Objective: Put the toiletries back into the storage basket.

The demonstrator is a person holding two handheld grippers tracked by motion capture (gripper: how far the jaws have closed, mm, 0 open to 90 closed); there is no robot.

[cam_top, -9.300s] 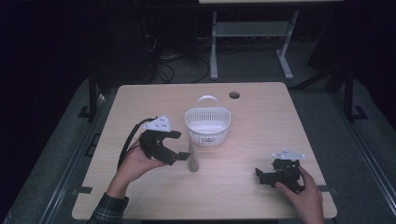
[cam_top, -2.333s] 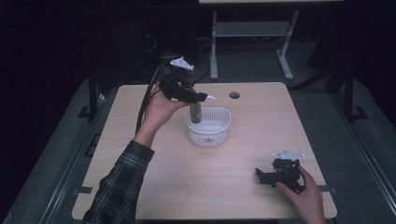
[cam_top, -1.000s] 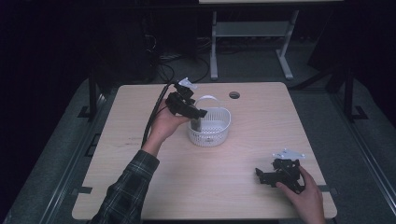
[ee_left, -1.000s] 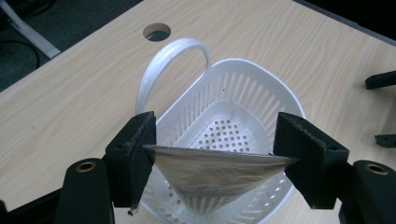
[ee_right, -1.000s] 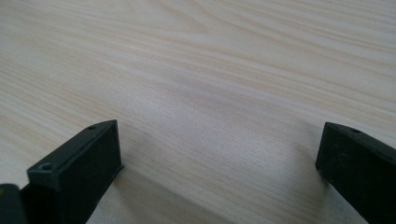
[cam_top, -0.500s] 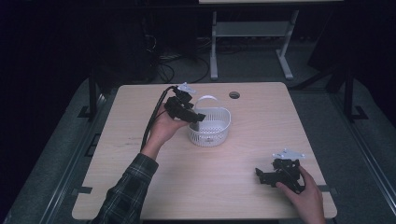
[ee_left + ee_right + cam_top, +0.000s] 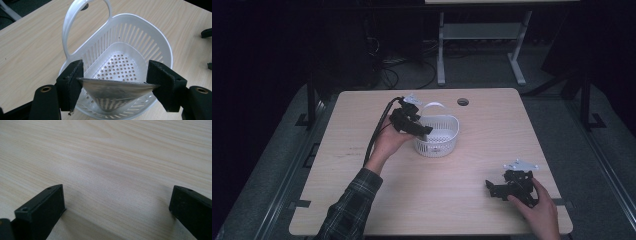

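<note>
The left gripper [image 7: 424,131] holds a metal cup [image 7: 113,93] between its two pads; each pad presses on one side of the cup's rim, so the jaws are closed on it though they stand rather wide. In the left gripper view the cup points away from the camera and gets narrower toward its far end, and its lower part is inside the white basket [image 7: 152,45]. The basket is directly in front of this gripper and below it. Its perforated bottom shows just beyond the cup's rim, and its handle [image 7: 75,27] rises on the far left side, upright.

In the high view the left gripper is at the near-left rim of the basket, and its cable [image 7: 379,127] runs back along the person's forearm.

The right gripper [image 7: 488,187] rests low on the table [image 7: 492,130], well apart from the basket. In the right gripper view its jaws stand wide apart, with bare wood between them and in front of them, and nothing is between the pads.
</note>
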